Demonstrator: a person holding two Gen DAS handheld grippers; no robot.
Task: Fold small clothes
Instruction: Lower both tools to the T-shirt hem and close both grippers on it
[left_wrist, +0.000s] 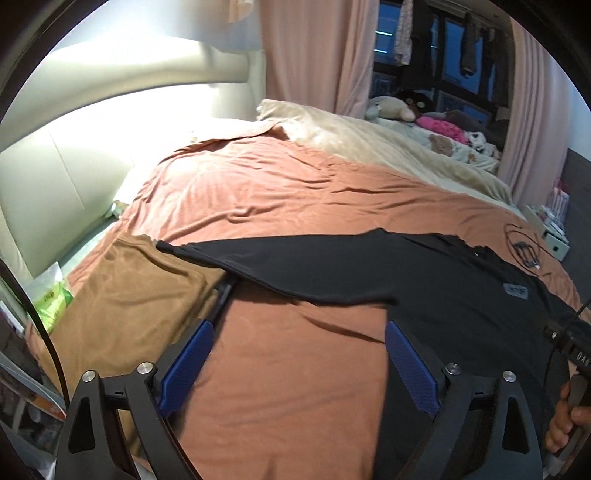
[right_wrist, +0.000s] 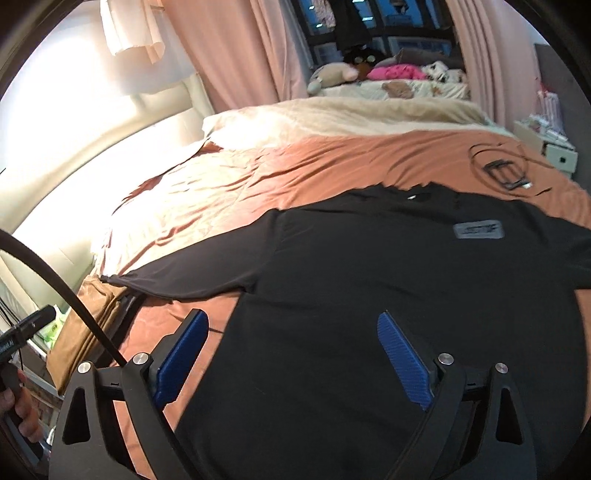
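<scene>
**Both grippers wide above a spread black shirt**

The right gripper (right_wrist: 291, 354) hung over the black long-sleeved shirt (right_wrist: 369, 280), blue fingers (right_wrist: 402, 362) spread wide, nothing between them. The shirt lay flat on the rust-coloured bedsheet (right_wrist: 229, 177), one sleeve stretched onto a folded brown garment (left_wrist: 125, 291) beside it. The left gripper (left_wrist: 299, 365), equally wide and empty, hovered over bare sheet just beside the shirt. A coiled black cable (right_wrist: 498, 166) lay beyond the shirt's collar.

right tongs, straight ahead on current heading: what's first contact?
Most likely the black shirt spread on the bed: it fills the gap between the open right tongs. Depth is unclear, but nothing else lies in line.
</scene>
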